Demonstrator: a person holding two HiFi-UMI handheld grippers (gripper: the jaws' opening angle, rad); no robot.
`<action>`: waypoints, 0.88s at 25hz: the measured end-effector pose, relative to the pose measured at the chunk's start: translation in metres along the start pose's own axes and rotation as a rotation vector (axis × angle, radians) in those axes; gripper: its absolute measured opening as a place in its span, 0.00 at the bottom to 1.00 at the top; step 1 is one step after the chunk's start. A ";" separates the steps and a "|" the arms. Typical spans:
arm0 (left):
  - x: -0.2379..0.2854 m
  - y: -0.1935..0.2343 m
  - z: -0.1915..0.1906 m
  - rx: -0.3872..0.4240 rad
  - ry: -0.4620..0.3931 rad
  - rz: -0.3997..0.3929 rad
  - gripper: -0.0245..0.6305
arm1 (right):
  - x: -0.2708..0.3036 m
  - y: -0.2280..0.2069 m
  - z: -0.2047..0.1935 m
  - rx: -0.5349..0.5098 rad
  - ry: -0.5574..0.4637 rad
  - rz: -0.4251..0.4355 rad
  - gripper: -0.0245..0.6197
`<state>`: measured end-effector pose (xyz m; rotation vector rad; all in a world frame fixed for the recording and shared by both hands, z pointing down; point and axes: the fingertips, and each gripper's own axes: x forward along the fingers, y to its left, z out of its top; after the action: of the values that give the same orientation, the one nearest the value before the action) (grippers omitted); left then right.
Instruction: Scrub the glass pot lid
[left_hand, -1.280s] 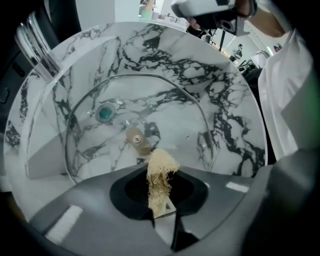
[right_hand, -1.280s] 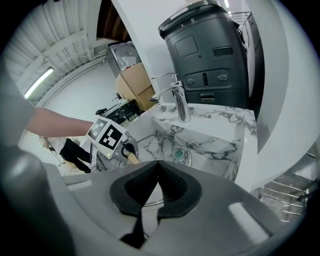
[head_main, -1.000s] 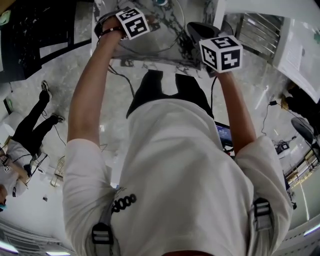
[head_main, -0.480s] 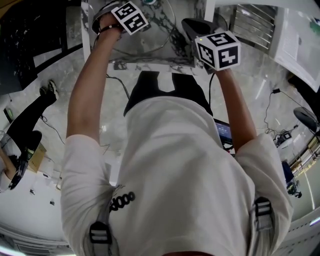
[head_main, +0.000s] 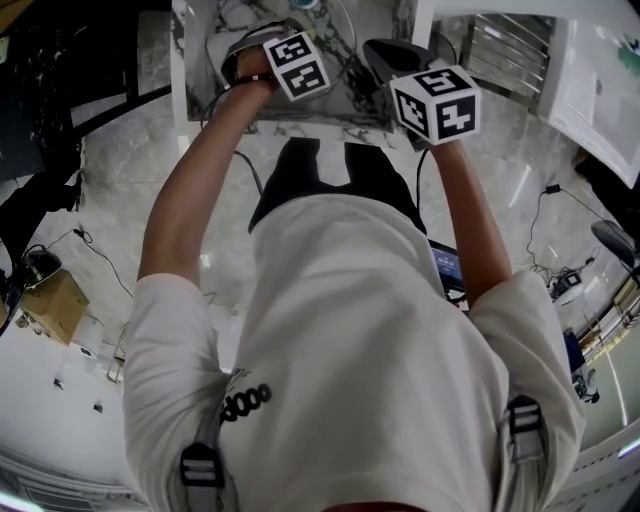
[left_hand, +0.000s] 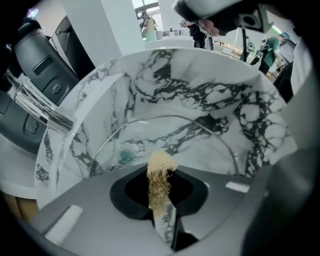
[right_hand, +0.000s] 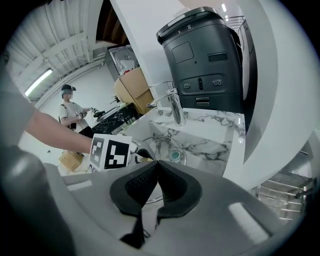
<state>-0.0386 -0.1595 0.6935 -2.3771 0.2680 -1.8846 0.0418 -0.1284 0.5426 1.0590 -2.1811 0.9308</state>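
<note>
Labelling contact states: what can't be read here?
- Left gripper view: whether the loofah scrubber in the left gripper touches the glass pot lid; clear glass, body covers lower half.
- Head view: lid mostly hidden behind the marker cubes.
- Right gripper view: the right gripper pads cover the gripped rim.

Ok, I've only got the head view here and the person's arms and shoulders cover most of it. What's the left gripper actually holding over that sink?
Observer: The left gripper is shut on a tan fibrous scrubber, and the scrubber's tuft pokes out past the jaws.
Operator: And where's the lid from there?
Observer: The round glass pot lid with a thin metal rim stands on edge in the white, black-veined marble sink, just ahead of the scrubber. I can't tell whether they touch.
Operator: And the right one?
Observer: The right gripper has its jaws together at the tips, and its own view shows nothing between them.
</note>
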 end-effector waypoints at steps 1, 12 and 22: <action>0.000 -0.011 -0.002 -0.012 -0.003 -0.031 0.11 | -0.001 0.001 -0.001 0.000 0.000 -0.002 0.04; -0.027 -0.076 -0.032 -0.185 -0.012 -0.405 0.11 | -0.026 0.025 -0.017 -0.003 -0.007 -0.025 0.04; -0.063 -0.088 -0.025 -0.194 -0.185 -0.562 0.11 | -0.060 0.040 0.008 -0.072 -0.063 -0.061 0.04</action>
<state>-0.0695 -0.0597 0.6551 -2.9725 -0.2778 -1.8773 0.0402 -0.0893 0.4818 1.1281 -2.2025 0.7962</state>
